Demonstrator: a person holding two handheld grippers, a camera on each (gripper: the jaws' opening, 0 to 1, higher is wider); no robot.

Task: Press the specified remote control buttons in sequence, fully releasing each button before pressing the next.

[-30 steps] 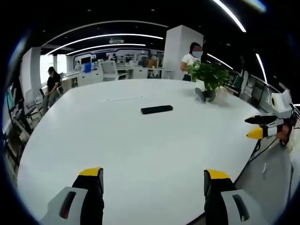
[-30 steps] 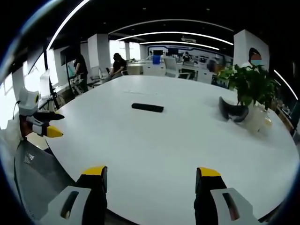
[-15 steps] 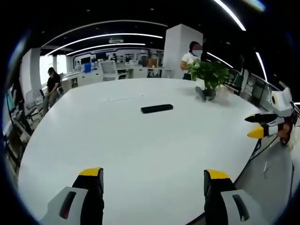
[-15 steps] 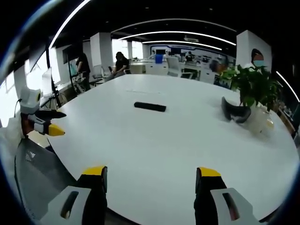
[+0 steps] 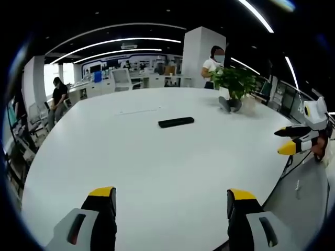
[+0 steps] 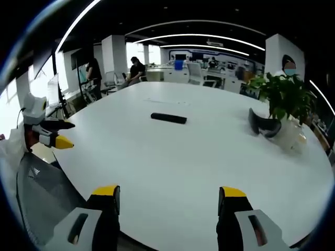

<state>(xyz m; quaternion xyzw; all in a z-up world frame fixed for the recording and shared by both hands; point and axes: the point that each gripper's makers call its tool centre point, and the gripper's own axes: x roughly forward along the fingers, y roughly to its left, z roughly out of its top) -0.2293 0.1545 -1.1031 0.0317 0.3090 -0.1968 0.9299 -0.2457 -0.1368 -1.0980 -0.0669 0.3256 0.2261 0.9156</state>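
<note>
A black remote control (image 5: 176,122) lies flat near the middle of the big white table (image 5: 131,167), far ahead of both grippers. In the right gripper view the remote (image 6: 168,118) sits well beyond the jaws. My left gripper (image 5: 170,196) is open over the table's near edge, nothing between its yellow-tipped fingers. My right gripper (image 6: 168,193) is open too, at another edge of the table. The right gripper (image 5: 293,140) shows at the right of the left gripper view, and the left gripper (image 6: 52,133) at the left of the right gripper view.
A potted green plant (image 6: 282,97) stands at the table's far side with a dark curved object (image 6: 263,124) beside it. A grey mesh chair (image 6: 39,196) sits by the table edge. People stand or sit at desks in the background (image 5: 58,97).
Both views have shifted slightly, so the cameras moved a little. The remote has not moved and both grippers stay open.
</note>
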